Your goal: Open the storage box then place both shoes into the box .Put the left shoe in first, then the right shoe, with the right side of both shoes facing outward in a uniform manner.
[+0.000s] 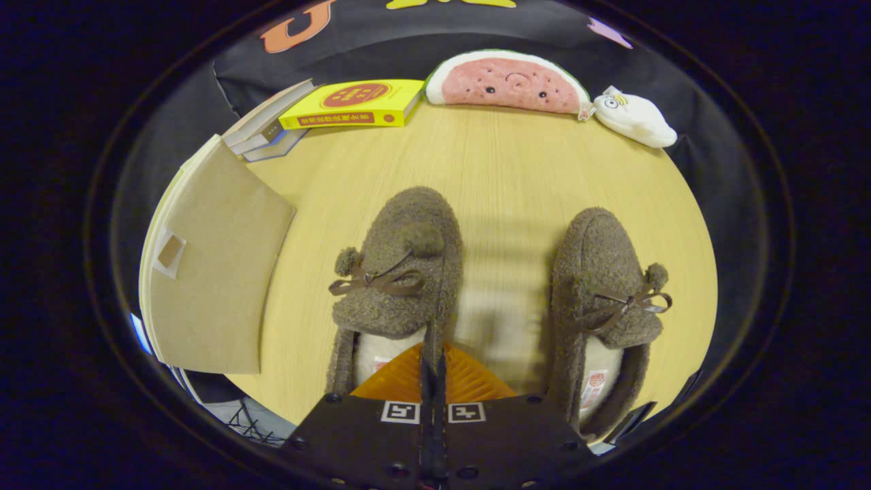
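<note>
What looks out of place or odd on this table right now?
Nothing spilled or damaged. One oddity: the fingers are closed on the side wall of the left-hand slipper, while the other slipper lies apart on the table.

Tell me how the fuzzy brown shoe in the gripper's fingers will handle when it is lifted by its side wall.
The hand-held gripper is shut on the left shoe at its thin collar. The fleecy fabric looks soft, so the wall may fold. It probably weighs little, but the toe may sag, since the grip is near the heel.
</note>
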### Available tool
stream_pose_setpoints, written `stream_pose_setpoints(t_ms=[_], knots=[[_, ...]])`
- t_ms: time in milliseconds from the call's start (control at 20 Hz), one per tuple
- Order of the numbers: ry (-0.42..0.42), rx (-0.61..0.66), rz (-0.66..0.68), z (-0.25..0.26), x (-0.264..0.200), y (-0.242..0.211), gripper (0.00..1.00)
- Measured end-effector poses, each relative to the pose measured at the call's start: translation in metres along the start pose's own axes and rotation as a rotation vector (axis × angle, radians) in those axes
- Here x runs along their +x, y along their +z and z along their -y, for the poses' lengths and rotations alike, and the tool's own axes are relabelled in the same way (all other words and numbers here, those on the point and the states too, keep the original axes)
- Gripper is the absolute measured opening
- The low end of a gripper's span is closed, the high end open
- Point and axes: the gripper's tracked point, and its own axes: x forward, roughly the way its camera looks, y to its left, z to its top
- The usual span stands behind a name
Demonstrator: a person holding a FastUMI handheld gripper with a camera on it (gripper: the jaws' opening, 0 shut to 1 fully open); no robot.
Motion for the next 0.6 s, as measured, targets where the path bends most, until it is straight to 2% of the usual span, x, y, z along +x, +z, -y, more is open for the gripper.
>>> stream_pose_setpoints(t_ms=[250, 600], knots=[[0.038, 0.056, 0.046, -0.008, -0.034, 0.001, 0.01], [0.056, 0.083, 0.210, -0.054, -0.146, 0.021, 0.00]])
